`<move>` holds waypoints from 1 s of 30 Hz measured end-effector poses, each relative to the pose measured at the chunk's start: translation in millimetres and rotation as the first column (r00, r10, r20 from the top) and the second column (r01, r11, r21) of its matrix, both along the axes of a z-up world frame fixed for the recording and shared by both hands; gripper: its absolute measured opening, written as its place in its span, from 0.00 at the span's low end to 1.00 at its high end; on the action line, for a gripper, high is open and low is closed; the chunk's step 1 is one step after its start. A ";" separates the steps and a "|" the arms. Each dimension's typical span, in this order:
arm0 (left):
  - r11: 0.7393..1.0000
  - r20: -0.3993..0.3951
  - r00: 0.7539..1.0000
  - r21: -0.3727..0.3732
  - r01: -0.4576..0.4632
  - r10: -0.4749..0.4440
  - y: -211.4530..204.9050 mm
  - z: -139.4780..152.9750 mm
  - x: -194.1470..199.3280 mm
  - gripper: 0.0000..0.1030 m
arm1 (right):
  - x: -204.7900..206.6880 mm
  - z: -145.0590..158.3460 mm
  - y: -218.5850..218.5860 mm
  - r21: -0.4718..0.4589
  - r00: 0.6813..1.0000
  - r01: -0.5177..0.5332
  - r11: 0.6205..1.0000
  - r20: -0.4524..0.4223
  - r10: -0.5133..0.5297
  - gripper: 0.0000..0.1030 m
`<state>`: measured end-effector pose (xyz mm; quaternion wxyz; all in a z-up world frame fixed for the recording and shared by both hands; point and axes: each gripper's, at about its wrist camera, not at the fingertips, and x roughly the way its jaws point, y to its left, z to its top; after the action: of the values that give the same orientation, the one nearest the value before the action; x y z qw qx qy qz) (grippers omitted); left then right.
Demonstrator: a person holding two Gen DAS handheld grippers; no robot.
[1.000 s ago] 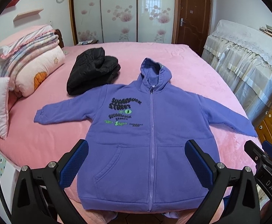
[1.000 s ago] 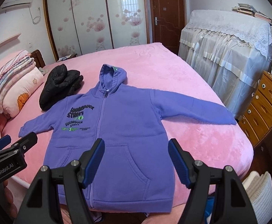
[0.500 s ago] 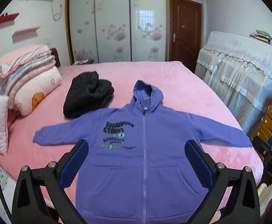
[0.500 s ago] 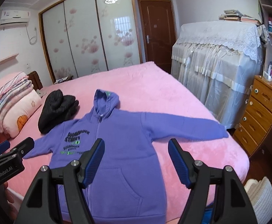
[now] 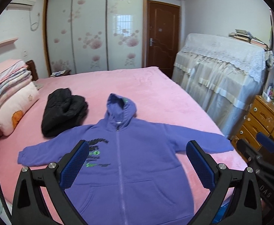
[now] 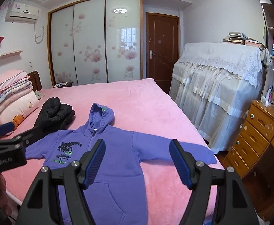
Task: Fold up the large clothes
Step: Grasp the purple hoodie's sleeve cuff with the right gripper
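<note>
A purple zip hoodie (image 5: pixel 133 155) lies flat and face up on the pink bed (image 5: pixel 155 93), sleeves spread to both sides, hood toward the wardrobe. It also shows in the right wrist view (image 6: pixel 114 150). My left gripper (image 5: pixel 137 161) is open and empty, held in the air above the hoodie's lower half. My right gripper (image 6: pixel 137 161) is open and empty, above the hoodie's right side. Neither touches the cloth. The left gripper shows at the left edge of the right wrist view (image 6: pixel 5 146).
A folded black jacket (image 5: pixel 63 112) lies left of the hood. Stacked quilts and pillows (image 5: pixel 9 91) sit at the bed's left. A lace-covered cabinet (image 5: pixel 221 78) and a wooden dresser (image 5: pixel 262 123) stand to the right. A wardrobe (image 5: pixel 93 35) and door (image 5: pixel 162 37) are behind.
Both grippers have lifted and tilted up, so the hoodie sits lower in both views and more of the room and ceiling shows. Both stay open. The hoodie has not moved.
</note>
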<state>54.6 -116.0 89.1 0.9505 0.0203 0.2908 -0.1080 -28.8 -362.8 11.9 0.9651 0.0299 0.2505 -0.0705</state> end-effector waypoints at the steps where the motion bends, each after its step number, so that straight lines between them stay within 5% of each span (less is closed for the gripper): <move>1: 1.000 0.003 1.000 0.000 0.009 -0.009 -5.4 0.5 4.2 0.99 | 1.5 0.1 -4.3 0.015 1.000 -0.004 1.000 -0.001 0.004 0.69; 8: 0.999 0.004 1.000 0.034 0.010 -0.010 -50.7 -12.8 39.2 1.00 | 29.7 -18.7 -61.7 0.103 0.996 0.093 0.990 -0.020 -0.092 0.75; 14: 0.998 -0.026 1.000 0.069 0.014 -0.013 -97.3 -53.2 92.4 0.99 | 73.7 -69.4 -135.6 0.179 0.966 0.246 0.953 -0.122 -0.227 0.75; 22: 0.994 -0.105 0.994 0.099 0.046 -0.036 -164.8 -134.2 160.5 0.99 | 111.7 -152.7 -238.3 0.314 0.873 0.476 0.822 -0.280 -0.399 0.75; 30: 0.989 -0.195 0.979 0.121 0.080 -0.055 -213.2 -189.6 195.4 0.99 | 117.4 -210.1 -296.4 0.409 0.815 0.573 0.710 -0.380 -0.438 0.75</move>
<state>250.0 -329.2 -100.5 0.9107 0.0806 0.3860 -0.1228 88.6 -659.3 -198.1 0.8242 0.3406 0.3637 -0.2690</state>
